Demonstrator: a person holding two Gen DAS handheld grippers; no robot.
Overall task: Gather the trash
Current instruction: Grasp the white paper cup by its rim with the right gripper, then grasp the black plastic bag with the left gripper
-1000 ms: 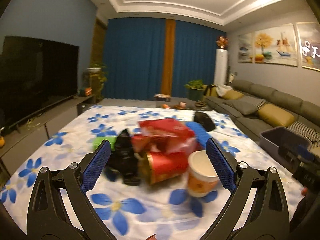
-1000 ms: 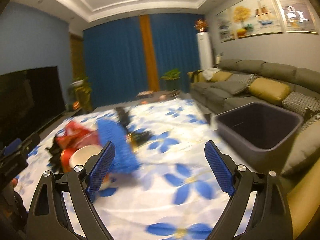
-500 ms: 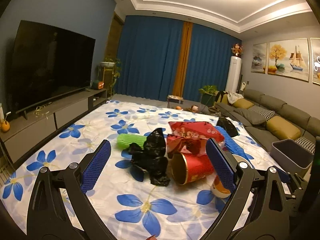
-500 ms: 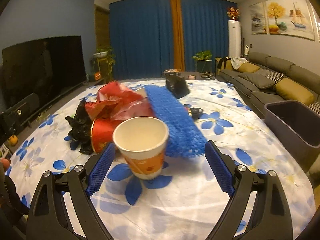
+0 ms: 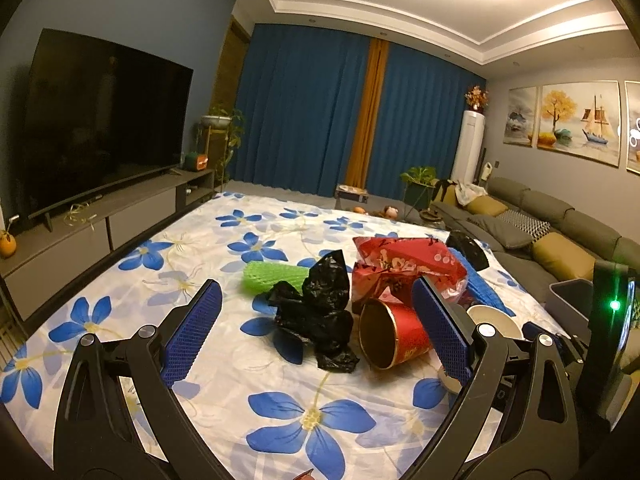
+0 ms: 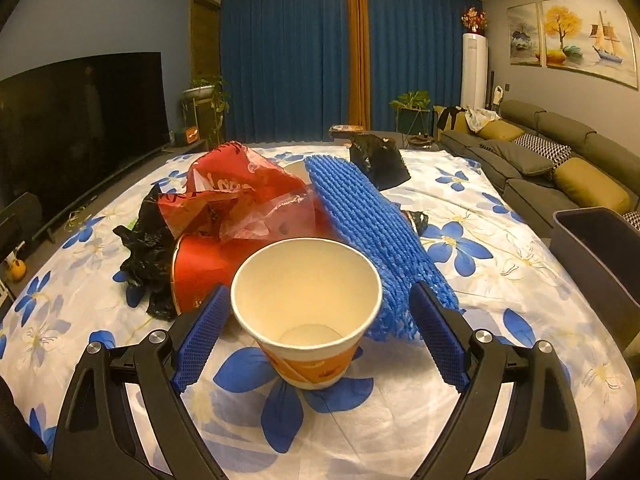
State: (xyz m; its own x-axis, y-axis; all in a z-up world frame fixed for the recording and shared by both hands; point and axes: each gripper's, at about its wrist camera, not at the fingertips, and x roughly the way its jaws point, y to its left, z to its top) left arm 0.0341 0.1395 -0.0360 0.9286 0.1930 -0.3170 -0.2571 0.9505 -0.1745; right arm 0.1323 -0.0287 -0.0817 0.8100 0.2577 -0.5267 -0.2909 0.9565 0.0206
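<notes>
A pile of trash lies on the flowered tablecloth (image 5: 280, 412). An upright paper cup (image 6: 308, 300), white inside with an orange band, stands between the jaws of my right gripper (image 6: 319, 288), which is open; its pads do not press the cup. Behind the cup lie a red can (image 6: 200, 276) on its side, a crumpled red bag (image 6: 240, 196), a blue foam net (image 6: 372, 236) and a black bag (image 6: 148, 248). My left gripper (image 5: 316, 284) is open and empty, just short of the black bag (image 5: 320, 304) and red can (image 5: 396, 336). A green foam net (image 5: 272, 276) lies behind them.
A grey bin (image 6: 596, 248) stands off the table's right side, in front of the sofa (image 6: 560, 148). A second black bag (image 6: 378, 160) lies farther back on the cloth. A TV (image 5: 100, 120) on a low cabinet lines the left wall.
My right gripper swung left and closed in on the paper cup, which now stands between its jaws. My left gripper shifted left, so the pile sits right of centre.
</notes>
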